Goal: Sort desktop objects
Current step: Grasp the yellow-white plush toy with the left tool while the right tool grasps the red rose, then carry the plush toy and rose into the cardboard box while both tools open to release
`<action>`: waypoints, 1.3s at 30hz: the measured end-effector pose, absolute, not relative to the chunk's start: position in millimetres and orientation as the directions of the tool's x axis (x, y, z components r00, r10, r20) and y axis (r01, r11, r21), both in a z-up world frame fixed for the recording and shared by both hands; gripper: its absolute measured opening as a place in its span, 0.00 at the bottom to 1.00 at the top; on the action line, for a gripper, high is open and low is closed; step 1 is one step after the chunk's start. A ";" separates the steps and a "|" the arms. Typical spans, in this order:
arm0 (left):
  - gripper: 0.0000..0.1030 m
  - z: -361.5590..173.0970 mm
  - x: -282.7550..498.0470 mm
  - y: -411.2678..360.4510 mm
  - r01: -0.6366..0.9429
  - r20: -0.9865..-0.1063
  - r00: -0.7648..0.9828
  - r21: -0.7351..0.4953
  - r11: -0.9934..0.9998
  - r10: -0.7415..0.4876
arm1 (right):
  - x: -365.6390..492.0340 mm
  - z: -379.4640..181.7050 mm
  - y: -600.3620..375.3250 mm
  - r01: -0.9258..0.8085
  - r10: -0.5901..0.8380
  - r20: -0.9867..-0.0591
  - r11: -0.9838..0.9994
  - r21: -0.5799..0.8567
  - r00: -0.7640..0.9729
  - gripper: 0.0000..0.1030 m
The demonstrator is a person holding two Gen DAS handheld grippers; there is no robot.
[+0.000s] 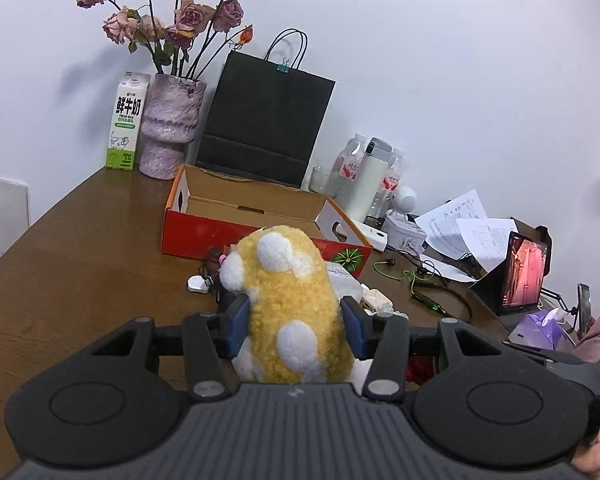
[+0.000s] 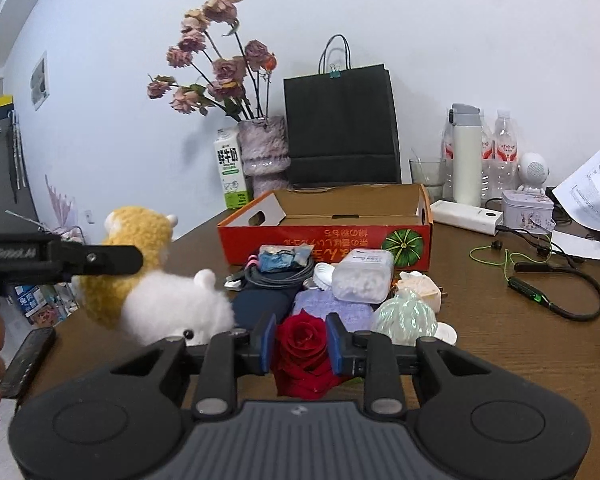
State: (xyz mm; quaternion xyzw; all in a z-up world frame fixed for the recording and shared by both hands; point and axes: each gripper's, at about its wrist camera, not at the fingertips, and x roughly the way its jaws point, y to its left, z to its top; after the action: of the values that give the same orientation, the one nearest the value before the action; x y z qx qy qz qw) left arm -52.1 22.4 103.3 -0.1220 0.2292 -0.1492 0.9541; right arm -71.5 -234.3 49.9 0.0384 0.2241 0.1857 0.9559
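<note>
Both hand-held grippers loaded: plush hamster on the left, red rose on the right.

The left hand-held gripper point(image 1: 296, 320) has its blue pads clamped on the flanks of a yellow-and-white plush hamster point(image 1: 290, 300), which is lifted off the brown worktop point(image 1: 80, 280). The right hand-held gripper point(image 2: 301, 342) pinches a red rose point(image 2: 302, 338) between its pads, above a pile of small items just in front of the open red-and-orange cardboard box point(image 2: 324, 240). In that pile are a clear tub of white pieces point(image 2: 362, 282), a lilac cloth point(image 2: 332, 310) and a coiled grey cable point(image 2: 272, 276). Behind the box stand a black paper bag point(image 2: 342, 128), a vase of dried roses point(image 2: 264, 152) and a milk carton point(image 2: 230, 168).
</note>
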 end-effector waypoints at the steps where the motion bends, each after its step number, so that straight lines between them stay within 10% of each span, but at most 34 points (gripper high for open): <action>1: 0.48 104.7 -48.8 23.2 0.224 -0.402 0.851 -0.304 0.926 -0.337 | -71.5 51.9 -234.3 -0.336 0.368 -0.411 0.930 0.152 0.834 0.25; 14: 0.48 155.0 154.0 25.0 0.192 -0.485 0.820 -0.268 0.944 -0.304 | 98.8 118.9 -232.2 -0.311 0.318 -0.367 0.947 0.082 0.874 0.25; 24: 0.48 71.0 309.0 25.6 0.061 -0.752 0.635 -0.183 0.981 -0.179 | 337.2 72.5 -214.3 -0.187 0.192 -0.614 0.980 0.074 0.766 0.25; 33: 0.62 44.7 320.4 -1.3 0.104 -0.807 0.585 -0.027 0.994 -0.083 | 415.9 13.8 -198.1 -0.143 0.082 -0.752 0.990 -0.016 0.654 0.29; 39: 0.76 62.7 333.8 1.5 0.049 -0.786 0.603 -0.130 0.990 -0.133 | 399.8 30.7 -204.3 -0.133 0.123 -0.734 0.990 0.045 0.668 0.67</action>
State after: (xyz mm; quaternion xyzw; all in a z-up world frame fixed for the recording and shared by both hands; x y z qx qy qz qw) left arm 333.8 1.5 62.7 -0.0477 0.4425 -0.0507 0.8941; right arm 399.8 -204.3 30.7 -0.0064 0.4012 0.0702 0.9133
